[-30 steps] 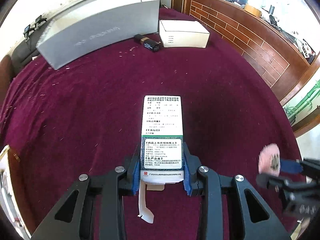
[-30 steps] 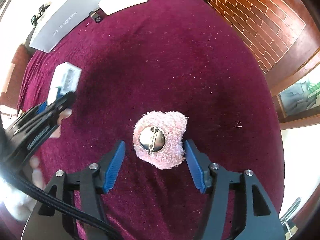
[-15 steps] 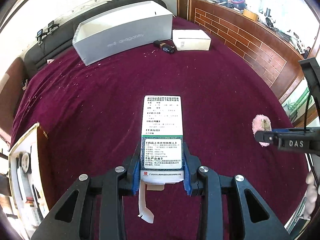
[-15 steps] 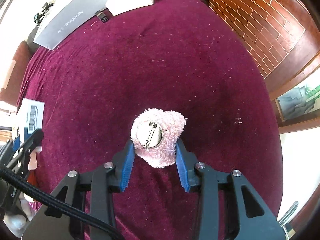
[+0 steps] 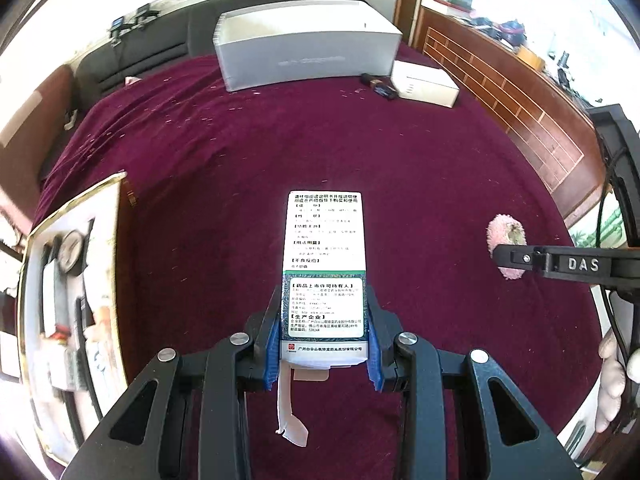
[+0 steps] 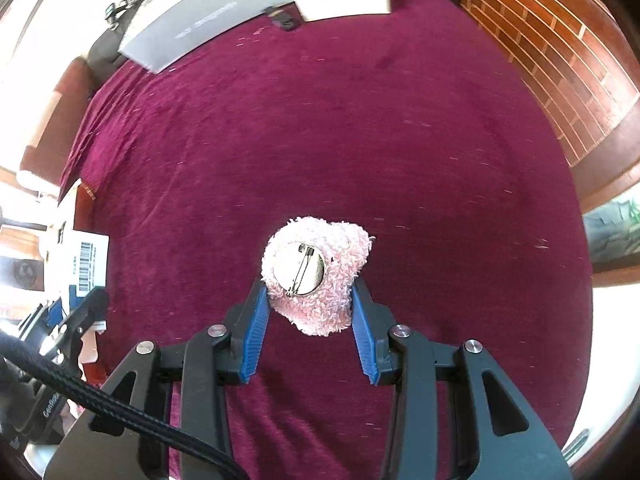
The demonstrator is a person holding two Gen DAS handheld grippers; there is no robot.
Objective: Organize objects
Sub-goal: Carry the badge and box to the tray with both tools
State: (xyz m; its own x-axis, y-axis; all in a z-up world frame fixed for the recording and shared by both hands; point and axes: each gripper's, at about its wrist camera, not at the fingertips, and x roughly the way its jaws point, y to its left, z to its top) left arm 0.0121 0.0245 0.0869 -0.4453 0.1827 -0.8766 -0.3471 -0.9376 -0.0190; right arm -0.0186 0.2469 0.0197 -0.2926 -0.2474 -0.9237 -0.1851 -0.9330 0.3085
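My left gripper (image 5: 323, 320) is shut on a white and green medicine box (image 5: 325, 264), held above the maroon cloth with a paper flap hanging from its near end. The same box (image 6: 86, 260) shows at the left edge of the right wrist view. My right gripper (image 6: 307, 296) is shut on a fluffy pink brooch (image 6: 316, 272), its metal pin back facing the camera. From the left wrist view the pink brooch (image 5: 505, 236) sits at the far right, partly behind the right gripper's black finger.
A long grey box (image 5: 304, 52) and a smaller white box (image 5: 425, 82) lie at the far side of the cloth, a small dark object (image 5: 380, 86) between them. A tray of mixed items (image 5: 68, 304) lies at the left. A wooden panelled wall (image 6: 560, 60) runs along the right.
My right gripper's jaws closed on the pink brooch and lifted it slightly. My left gripper carried the medicine box up and back, bringing the tray at the left into view.
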